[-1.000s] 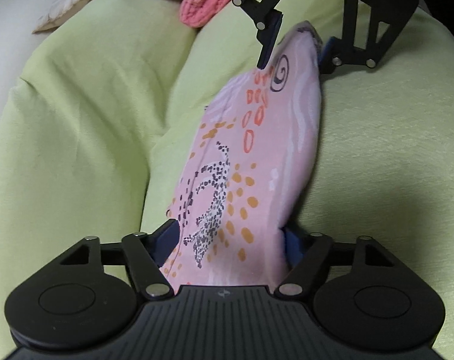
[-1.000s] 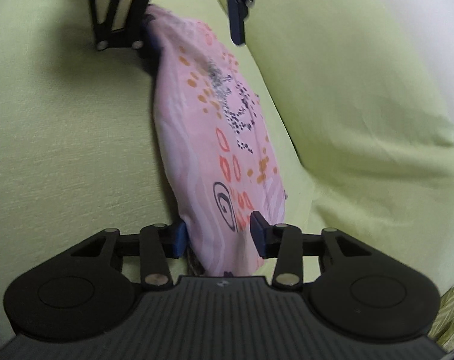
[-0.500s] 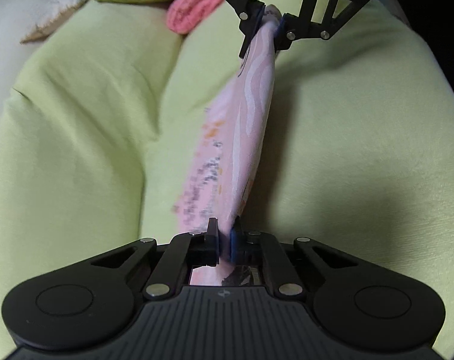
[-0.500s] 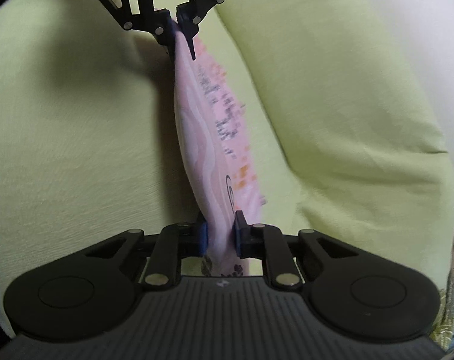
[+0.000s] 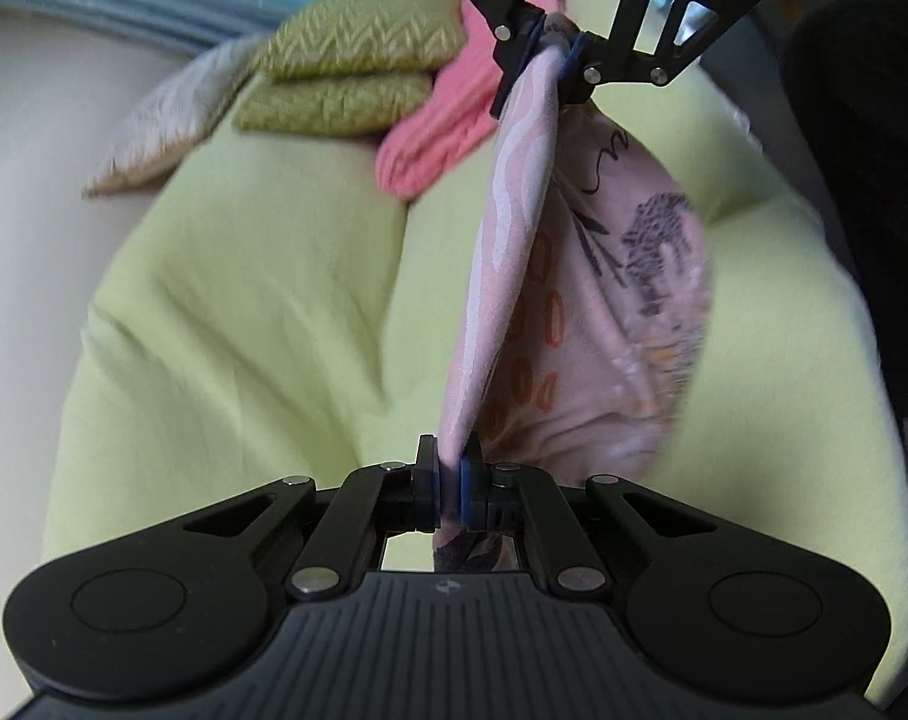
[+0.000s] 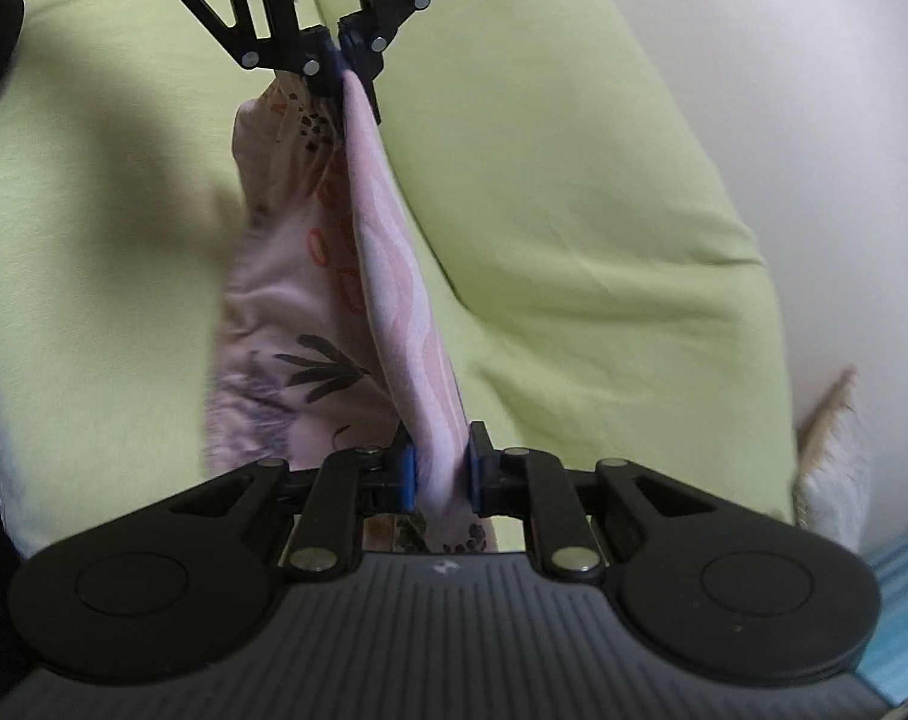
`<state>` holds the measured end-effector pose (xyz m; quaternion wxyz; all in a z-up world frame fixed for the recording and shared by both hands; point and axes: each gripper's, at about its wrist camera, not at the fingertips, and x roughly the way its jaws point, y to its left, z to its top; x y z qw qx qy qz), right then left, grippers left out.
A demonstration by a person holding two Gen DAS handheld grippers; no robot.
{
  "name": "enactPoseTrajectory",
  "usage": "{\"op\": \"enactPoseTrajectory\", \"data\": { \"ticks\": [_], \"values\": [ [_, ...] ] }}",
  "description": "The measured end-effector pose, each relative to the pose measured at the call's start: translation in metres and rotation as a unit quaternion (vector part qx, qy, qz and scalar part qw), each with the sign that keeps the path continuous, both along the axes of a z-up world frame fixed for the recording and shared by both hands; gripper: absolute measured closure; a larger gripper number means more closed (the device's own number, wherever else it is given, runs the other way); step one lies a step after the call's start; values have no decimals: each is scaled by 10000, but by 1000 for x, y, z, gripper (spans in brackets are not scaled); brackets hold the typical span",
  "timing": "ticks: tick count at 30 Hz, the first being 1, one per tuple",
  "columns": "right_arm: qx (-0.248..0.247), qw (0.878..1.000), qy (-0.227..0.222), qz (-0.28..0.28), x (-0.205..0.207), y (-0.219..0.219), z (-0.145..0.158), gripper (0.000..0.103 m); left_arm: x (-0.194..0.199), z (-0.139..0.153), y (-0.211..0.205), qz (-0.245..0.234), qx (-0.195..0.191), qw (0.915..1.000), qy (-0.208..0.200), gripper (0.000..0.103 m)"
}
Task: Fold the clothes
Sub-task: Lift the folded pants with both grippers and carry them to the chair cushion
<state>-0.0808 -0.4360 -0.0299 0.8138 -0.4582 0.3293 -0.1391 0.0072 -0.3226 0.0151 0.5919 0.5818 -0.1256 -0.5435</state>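
My left gripper (image 5: pixel 449 489) has its fingers clamped on one end of the pink garment (image 5: pixel 574 312); across from it my right gripper (image 6: pixel 440 476) pinches the other end. Held this way, the top edge runs taut between them and the rest hangs below in a loose pouch above the green cushion (image 5: pixel 243 330), which I judge lets the cloth drape straight before a fold. Behind lie a green knit (image 5: pixel 345 72) and a pink knit (image 5: pixel 435 132).

A second ago the garment lay flat on the cushion with both grippers open around its ends; half a second ago they had shut. Now it is lifted clear and hanging.
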Motion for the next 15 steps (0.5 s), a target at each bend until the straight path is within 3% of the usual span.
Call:
{"op": "enactPoseTrajectory", "data": {
  "ticks": [8, 15],
  "values": [
    [-148, 9969, -105, -772, -70, -1, 31, 91, -63, 24, -15, -778, -160, 9968, -82, 97],
    [-208, 9874, -137, -1562, -138, 1, 52, 91, -116, 28, -43, -1588, -207, 9871, -62, 97]
  ]
}}
